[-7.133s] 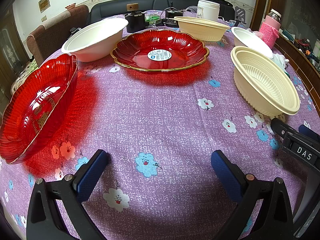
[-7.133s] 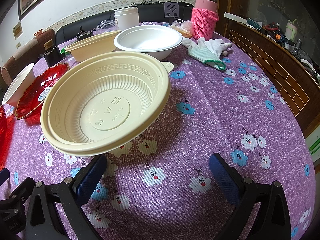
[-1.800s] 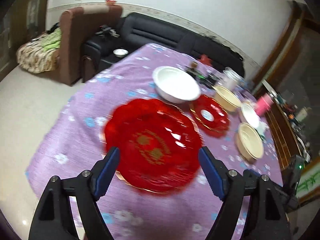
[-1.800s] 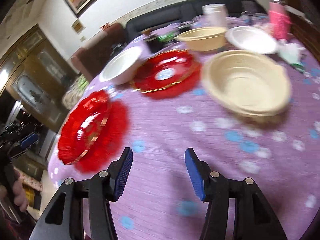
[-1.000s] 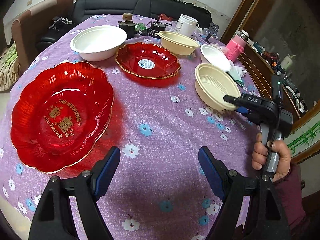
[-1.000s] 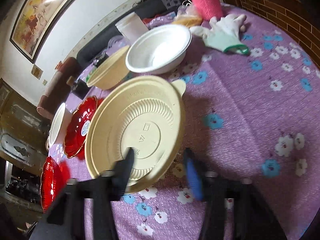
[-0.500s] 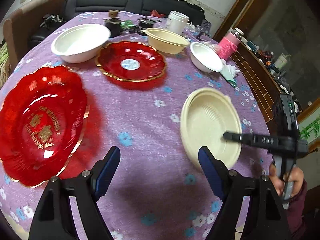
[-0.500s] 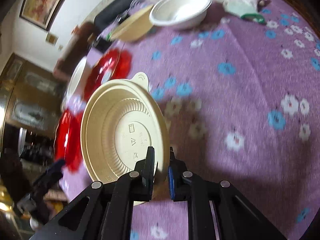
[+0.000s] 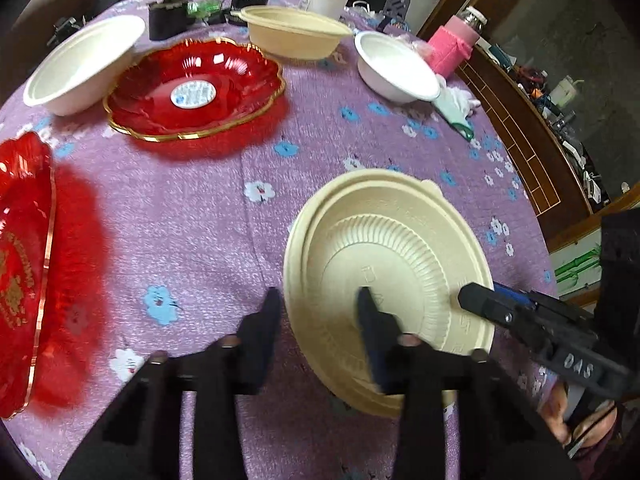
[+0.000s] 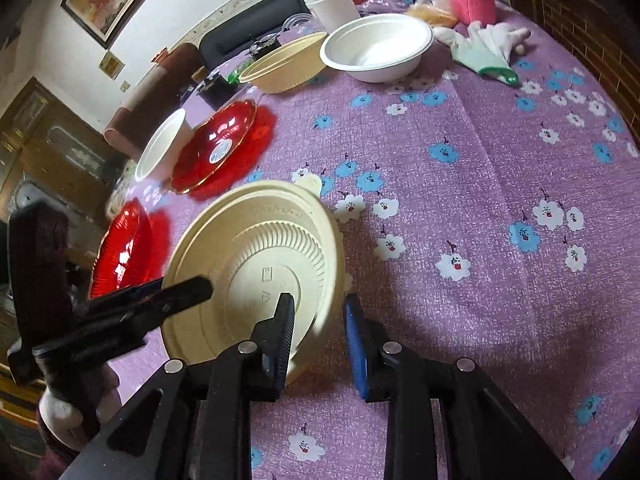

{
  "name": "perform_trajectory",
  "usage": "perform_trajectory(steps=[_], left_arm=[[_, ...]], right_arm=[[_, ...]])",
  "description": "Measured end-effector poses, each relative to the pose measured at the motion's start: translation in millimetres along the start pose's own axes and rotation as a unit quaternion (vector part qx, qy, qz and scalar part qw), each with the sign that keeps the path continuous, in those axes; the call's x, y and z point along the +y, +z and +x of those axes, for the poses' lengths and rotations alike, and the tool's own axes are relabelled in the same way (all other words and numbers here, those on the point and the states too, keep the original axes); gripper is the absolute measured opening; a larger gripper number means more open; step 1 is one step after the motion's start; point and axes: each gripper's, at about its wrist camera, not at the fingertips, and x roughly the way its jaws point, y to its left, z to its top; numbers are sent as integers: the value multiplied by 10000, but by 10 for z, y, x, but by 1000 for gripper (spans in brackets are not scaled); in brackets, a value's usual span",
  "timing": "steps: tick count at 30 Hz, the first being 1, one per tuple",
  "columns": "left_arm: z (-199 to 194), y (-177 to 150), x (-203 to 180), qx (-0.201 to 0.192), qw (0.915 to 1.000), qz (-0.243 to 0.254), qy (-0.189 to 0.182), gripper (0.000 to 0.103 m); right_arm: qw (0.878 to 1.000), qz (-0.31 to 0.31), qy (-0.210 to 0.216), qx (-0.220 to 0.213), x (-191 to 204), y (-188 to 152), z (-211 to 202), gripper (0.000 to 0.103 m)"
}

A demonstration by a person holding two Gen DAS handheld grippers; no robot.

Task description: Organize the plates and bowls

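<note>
The cream bowl point(image 9: 384, 264) looks thin, light and springy, best pinched at its stiff rim; it sits tilted on the purple tablecloth point(image 9: 216, 216). The left gripper point(image 9: 318, 312) is closing across its near edge, pads not yet touching. The right gripper point(image 10: 318, 320) is opening astride the opposite rim, so the bowl could slip.

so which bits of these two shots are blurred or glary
Left wrist view: the left claw is smeared by motion as its jaws close around the rim of the cream bowl; window glare dots the red plate. Right wrist view: the right claw is sharp, the bowl's near rim is slightly smeared, and fisheye bends the tablecloth edges.
</note>
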Motion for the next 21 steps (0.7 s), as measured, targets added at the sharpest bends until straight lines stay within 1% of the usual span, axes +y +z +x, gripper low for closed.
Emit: perform_trajectory(steps=[3,4,5,8,12,16,19,21], left_arm=[[55,-17,-23,28,10000,42,41,20],[60,-29,-32,31,10000,58,29,19],[54,-39,-43,4,9999,81,64,19],[-11,-57,-48,-104,9998,146,119,19],[-201,-76,29,-294,9995,82,57,19],[-506,-101,205,-575,9983,-55,105,19],[-767,-127,450,-810,9962,-273,187,20],[-946,-161,668,-969,9938,-450,306,20]], right_arm=[[9999,-132,-67,-10,51,-57,11,27],[9999,-140,-47,18,62,-69,32,27],[9999,-138,-18,47,71,-84,51,27],[9998,-144,-116,-17,96,-111,52,25],[9997,-159,5,-200,187,-103,-56,23],[9987,-356,91,-362,467,-37,-153,23],[9971,-575,248,-428,783,36,-150,23],[9957,-738,374,-415,1030,82,-74,23]])
